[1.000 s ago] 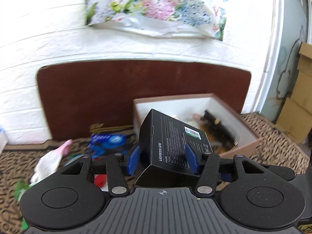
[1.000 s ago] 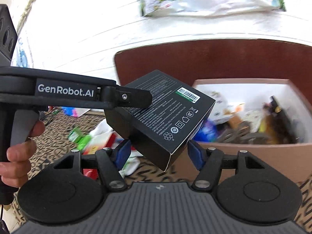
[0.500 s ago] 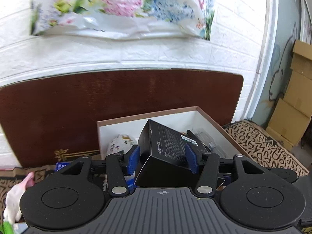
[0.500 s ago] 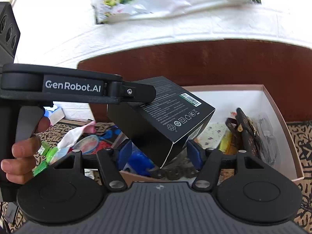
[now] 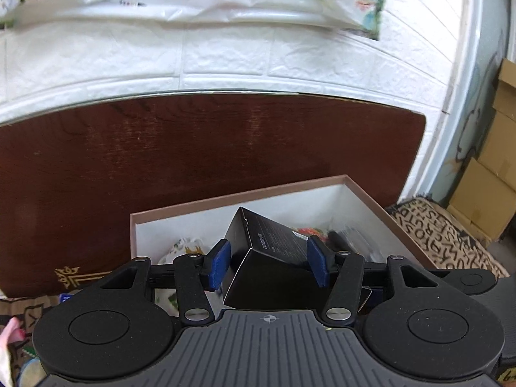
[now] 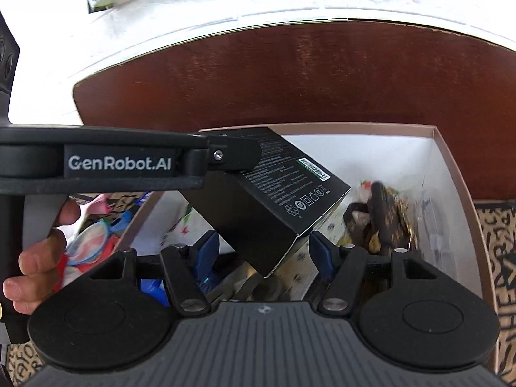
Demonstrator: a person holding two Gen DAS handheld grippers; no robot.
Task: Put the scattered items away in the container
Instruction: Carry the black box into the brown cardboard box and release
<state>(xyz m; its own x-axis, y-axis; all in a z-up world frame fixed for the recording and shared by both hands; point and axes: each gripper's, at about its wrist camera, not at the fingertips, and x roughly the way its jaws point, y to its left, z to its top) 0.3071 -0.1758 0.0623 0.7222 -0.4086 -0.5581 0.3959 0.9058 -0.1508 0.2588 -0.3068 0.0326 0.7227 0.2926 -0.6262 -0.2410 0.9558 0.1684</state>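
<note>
Here the left gripper (image 5: pixel 269 266) carries the black carton (image 5: pixel 274 251) tilted over the open container (image 5: pixel 371 200); its jaws are opening, a gap showing at the left pad (image 5: pixel 219 266), presumably to drop it among the items inside. The right gripper (image 6: pixel 262 253) stands partly open and empty below the carton, probably as a guard, with loose items (image 6: pixel 96 242) outside the container's left wall.

White "GenRobot.AI" lettering printed on the left claw's (image 6: pixel 225 158) black arm, barcode sticker and small unreadable print on the black box (image 6: pixel 274 193), large scattered letters woven into the mat (image 5: pixel 451 242)
</note>
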